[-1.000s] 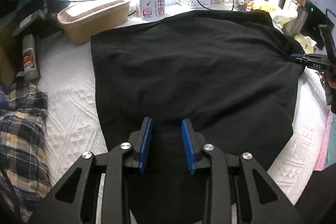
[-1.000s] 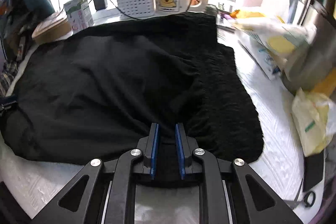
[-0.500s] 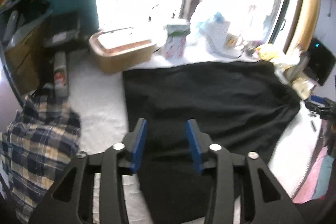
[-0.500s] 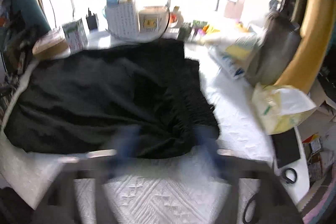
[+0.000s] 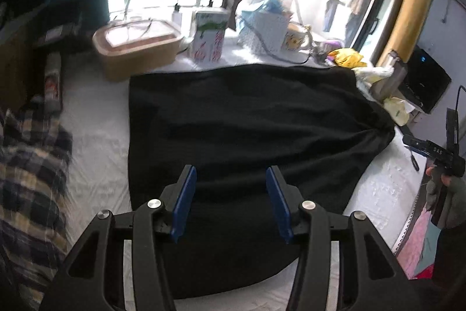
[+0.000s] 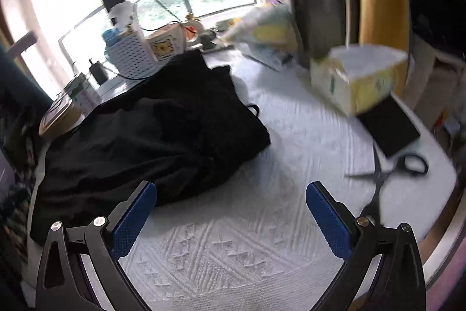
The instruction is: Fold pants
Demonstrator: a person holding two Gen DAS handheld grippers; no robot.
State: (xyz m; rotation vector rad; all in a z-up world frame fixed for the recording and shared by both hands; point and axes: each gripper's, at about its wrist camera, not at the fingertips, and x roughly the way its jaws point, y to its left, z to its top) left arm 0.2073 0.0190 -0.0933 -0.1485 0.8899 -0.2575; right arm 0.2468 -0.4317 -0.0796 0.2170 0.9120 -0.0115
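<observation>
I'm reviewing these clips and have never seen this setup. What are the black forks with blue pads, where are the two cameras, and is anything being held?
No robot here: a person holds a two-finger gripper in each hand, with a fisheye camera on each looking along its fingers. The left gripper is open above the black pants, which lie on the white textured cover. The right gripper is open wide over bare cover, with scissors to its right. Neither holds anything. Along the window stand a milk carton, a mug and a white basket.

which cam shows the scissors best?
Right wrist: the scissors lie open on the white cloth right of the black pants, slightly blurred. Left wrist shows none that I can identify.
</observation>
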